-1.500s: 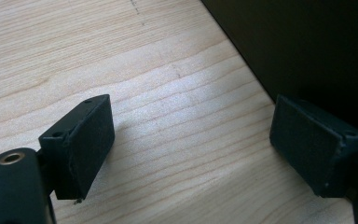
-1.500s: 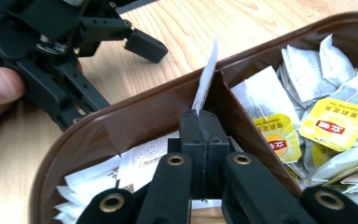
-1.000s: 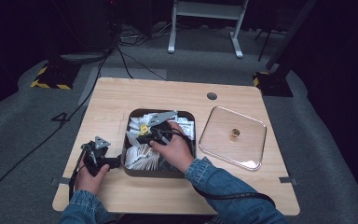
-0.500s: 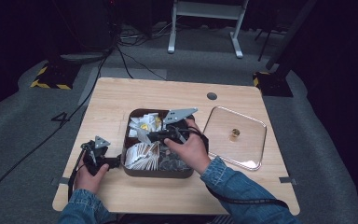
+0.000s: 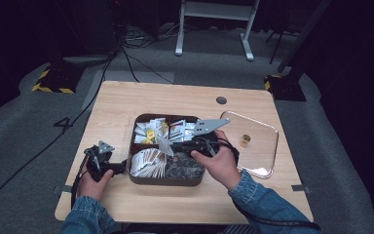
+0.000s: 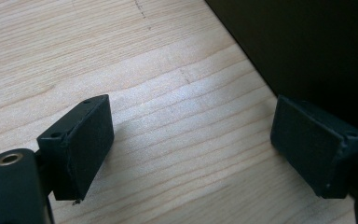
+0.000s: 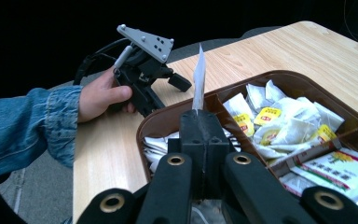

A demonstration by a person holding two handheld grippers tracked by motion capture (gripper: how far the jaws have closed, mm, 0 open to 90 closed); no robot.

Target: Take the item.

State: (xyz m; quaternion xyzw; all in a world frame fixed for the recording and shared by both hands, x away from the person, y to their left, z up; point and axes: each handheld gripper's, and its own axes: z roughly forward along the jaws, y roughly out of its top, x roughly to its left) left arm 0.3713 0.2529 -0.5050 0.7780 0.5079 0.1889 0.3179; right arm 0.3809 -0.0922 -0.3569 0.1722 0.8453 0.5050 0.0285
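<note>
A brown compartment tray of sachets and tea bags sits mid-table. My right gripper hovers over its middle, shut on a white sachet. In the right gripper view that sachet stands upright, pinched by its lower edge between the closed jaws of the right gripper. My left gripper rests low on the table against the tray's left side. In the left gripper view it is open over bare wood, with the tray's dark wall beside one jaw.
A clear lid with a gold knob lies right of the tray. Yellow-tagged tea bags and printed packets fill the far compartments. The wooden table has bare wood behind and left of the tray.
My right hand has drawn back to the right and raised the white sachet out of the tray's packets. The left gripper has stayed in place.
</note>
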